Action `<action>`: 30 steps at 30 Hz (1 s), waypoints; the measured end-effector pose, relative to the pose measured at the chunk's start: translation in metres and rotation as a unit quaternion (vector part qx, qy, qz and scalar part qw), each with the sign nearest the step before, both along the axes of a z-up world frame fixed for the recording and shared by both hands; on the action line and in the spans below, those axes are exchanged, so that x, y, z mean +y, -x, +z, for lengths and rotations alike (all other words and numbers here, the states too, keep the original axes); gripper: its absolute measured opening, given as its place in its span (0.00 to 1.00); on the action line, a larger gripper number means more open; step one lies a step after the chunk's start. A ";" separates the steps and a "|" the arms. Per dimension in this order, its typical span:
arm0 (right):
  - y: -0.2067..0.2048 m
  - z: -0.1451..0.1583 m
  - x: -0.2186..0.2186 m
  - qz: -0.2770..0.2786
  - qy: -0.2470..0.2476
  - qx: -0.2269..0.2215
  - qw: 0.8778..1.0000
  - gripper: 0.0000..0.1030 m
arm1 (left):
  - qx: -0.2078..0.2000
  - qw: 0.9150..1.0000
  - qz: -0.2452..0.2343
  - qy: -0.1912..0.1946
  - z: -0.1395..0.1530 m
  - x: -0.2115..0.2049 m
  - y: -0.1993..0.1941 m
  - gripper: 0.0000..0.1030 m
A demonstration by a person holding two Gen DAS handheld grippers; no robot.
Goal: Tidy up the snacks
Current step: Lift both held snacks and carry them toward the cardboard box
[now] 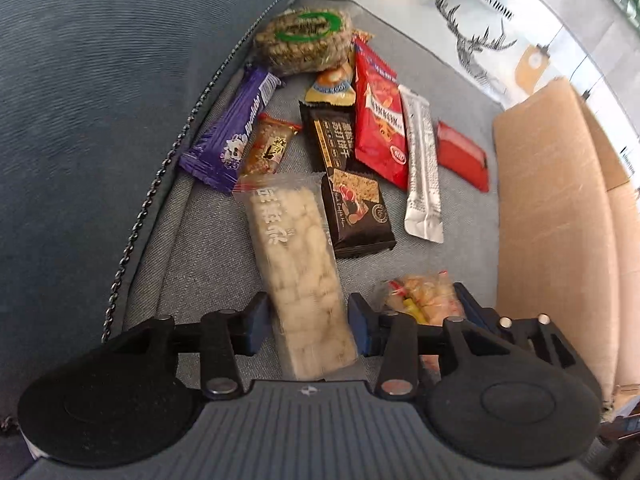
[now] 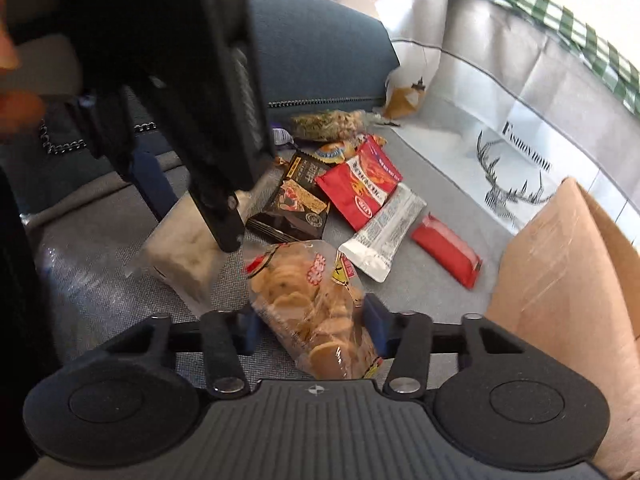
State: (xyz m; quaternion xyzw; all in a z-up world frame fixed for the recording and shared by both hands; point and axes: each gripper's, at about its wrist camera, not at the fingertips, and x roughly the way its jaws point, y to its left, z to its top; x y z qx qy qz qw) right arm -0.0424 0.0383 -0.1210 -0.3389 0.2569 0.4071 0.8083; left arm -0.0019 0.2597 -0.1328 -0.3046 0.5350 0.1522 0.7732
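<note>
Several snacks lie on a grey sofa seat (image 1: 460, 92). My left gripper (image 1: 308, 326) is shut on a clear pack of white rice crackers (image 1: 298, 276), which lies lengthwise between the blue pads. My right gripper (image 2: 314, 326) is shut on a clear bag of round crackers (image 2: 316, 304). That bag also shows in the left wrist view (image 1: 424, 298), just right of the left gripper. The left gripper's body (image 2: 188, 92) fills the upper left of the right wrist view, over the white pack (image 2: 184, 256).
A cardboard box (image 1: 560, 216) stands at the right, also in the right wrist view (image 2: 568, 264). Further snacks include a purple bar (image 1: 232, 128), black packs (image 1: 356, 208), a red pouch (image 1: 378, 116), a silver sachet (image 1: 422, 172), a red bar (image 1: 462, 156) and a round green-labelled cake (image 1: 306, 38). A blue cushion (image 1: 100, 80) borders the left.
</note>
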 end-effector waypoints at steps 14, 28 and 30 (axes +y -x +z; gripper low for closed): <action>0.025 0.068 -0.042 -0.023 -0.077 -0.010 0.997 0.37 | -0.047 0.999 0.012 -0.021 0.014 -0.006 0.021 0.38; -0.002 0.180 -0.204 -0.212 -0.293 -0.006 0.932 0.37 | -0.266 0.961 -0.055 -0.050 0.075 -0.048 0.079 0.38; -0.009 0.178 -0.227 -0.249 -0.320 0.015 0.914 0.37 | -0.276 0.958 -0.062 -0.049 0.079 -0.056 0.081 0.38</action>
